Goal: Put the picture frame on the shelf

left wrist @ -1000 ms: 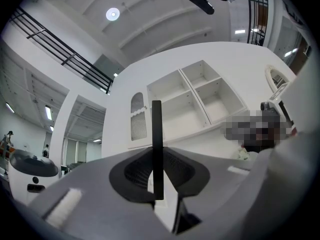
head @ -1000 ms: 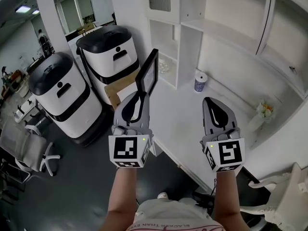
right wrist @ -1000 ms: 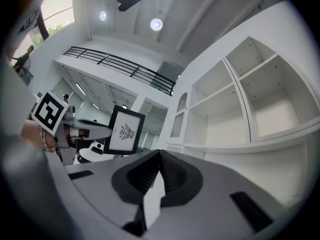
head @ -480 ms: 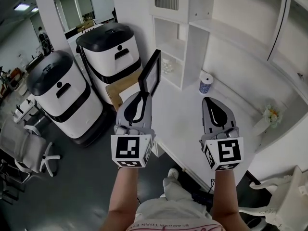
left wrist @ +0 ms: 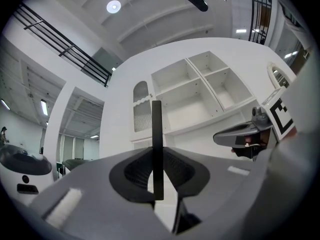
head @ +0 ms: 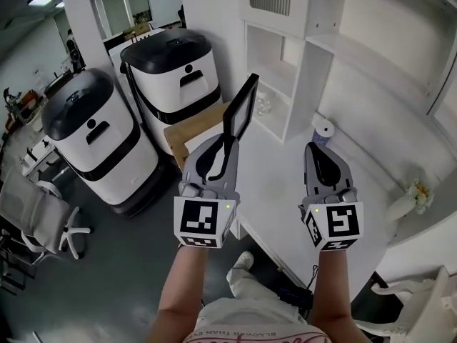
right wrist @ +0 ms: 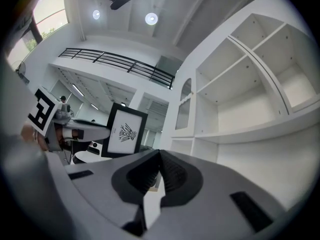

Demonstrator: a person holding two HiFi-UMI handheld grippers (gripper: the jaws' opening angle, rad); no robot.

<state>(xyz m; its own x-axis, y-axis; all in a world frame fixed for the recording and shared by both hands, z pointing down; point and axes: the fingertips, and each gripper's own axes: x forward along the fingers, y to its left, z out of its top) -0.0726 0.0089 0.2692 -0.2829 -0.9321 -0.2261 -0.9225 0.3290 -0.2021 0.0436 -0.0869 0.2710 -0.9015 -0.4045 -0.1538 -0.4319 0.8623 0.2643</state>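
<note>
A black picture frame (head: 240, 109) with a white print stands up edge-on from my left gripper (head: 227, 143), whose jaws are shut on its lower edge. In the left gripper view the picture frame (left wrist: 157, 149) is a thin black bar between the pads. The right gripper view shows the picture frame's (right wrist: 124, 130) face with a small dark drawing. My right gripper (head: 321, 156) is shut with nothing in it, level with the left one, over the white counter (head: 275, 184). The white shelf unit (head: 285, 63) with open cubbies rises just ahead of both grippers.
Two white-and-black bin-like machines (head: 168, 70) stand at the left on the dark floor. A cardboard box (head: 187, 131) sits by the counter's corner. A small patterned cup (head: 323, 131) and a flower vase (head: 418, 191) rest on the counter. An office chair (head: 32, 213) is at far left.
Both grippers and the frame have come closer to the shelf unit, which now sits lower and nearer in the head view. The grip on the frame is unchanged.
</note>
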